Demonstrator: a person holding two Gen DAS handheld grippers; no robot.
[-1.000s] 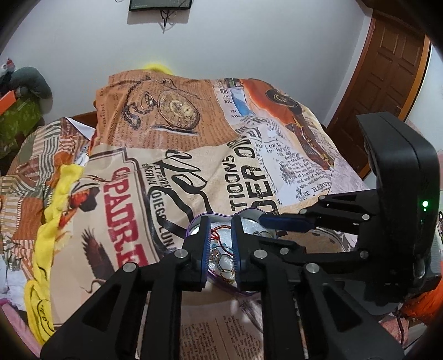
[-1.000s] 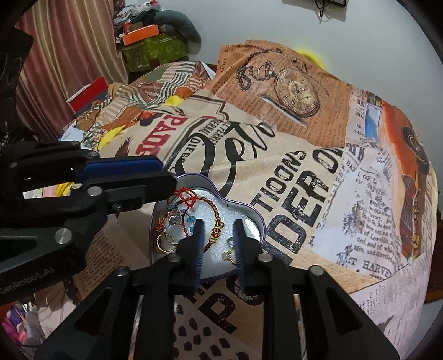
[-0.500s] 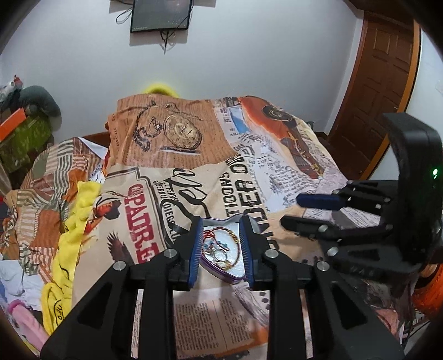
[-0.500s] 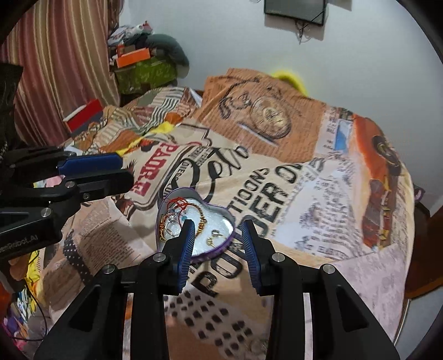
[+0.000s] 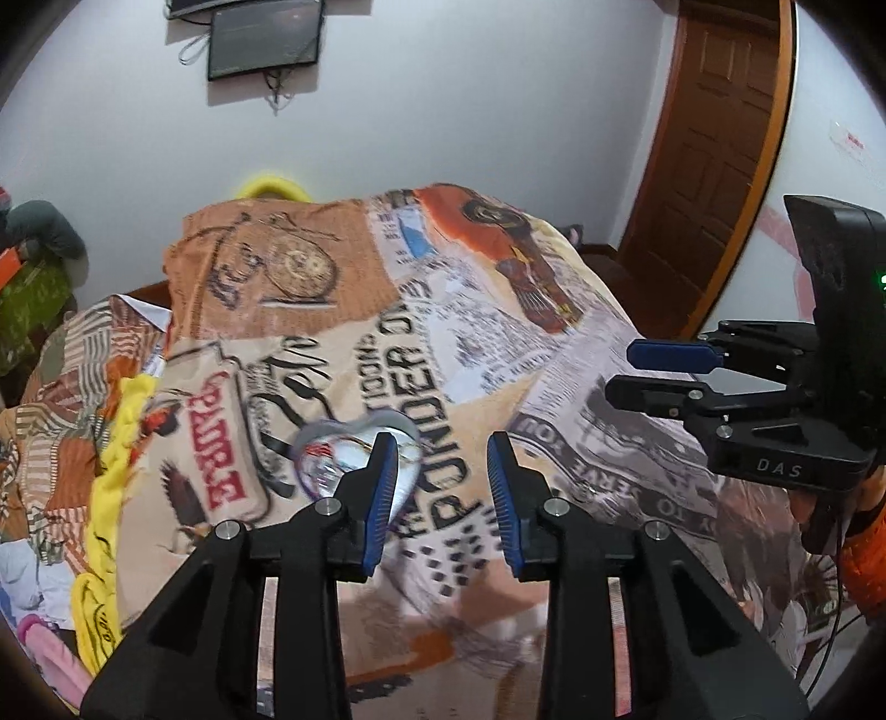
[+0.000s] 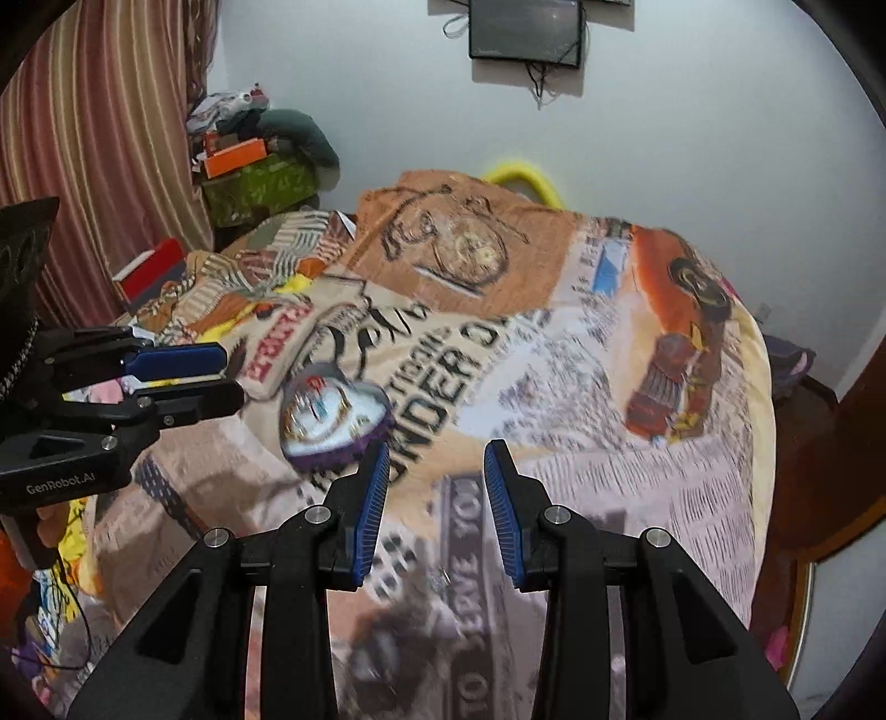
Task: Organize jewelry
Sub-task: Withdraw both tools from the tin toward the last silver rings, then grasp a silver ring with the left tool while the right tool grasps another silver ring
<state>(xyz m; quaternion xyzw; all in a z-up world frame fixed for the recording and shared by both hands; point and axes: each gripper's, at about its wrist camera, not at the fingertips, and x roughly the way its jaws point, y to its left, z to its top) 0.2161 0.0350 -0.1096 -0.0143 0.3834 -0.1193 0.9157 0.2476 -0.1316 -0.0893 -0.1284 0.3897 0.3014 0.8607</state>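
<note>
Bedroom setup: bed (image 6: 609,387) covered with a newspaper-and-pocket-watch print blanket, white wall behind with a dark monitor (image 6: 525,30) hung on it, striped curtain (image 6: 99,111) on one side, wooden door (image 5: 714,166) on the other. Clutter piled in the corner near the curtain; a yellow cloth (image 5: 113,443) runs down one edge of the bed.

Your heart-shaped tin (image 6: 332,412) sits on the blanket around mid-bed, lid off. Jewelry (image 6: 318,404) is inside it: red and gold bits show, but motion blur hides individual pieces.

Your left claw (image 5: 440,493) is open with nothing between the pads, hovering above the blanket with the tin just past its left finger. Your right claw (image 6: 432,501) is open too and empty, tin ahead and to its left. Neither touches the tin.

Progress read: looks late-stage. I see no loose pieces on the blanket, though blur and the busy print could hide small ones. Judging from that, collection is likely done. What may be left: closing the tin, but no lid shows in either view.
</note>
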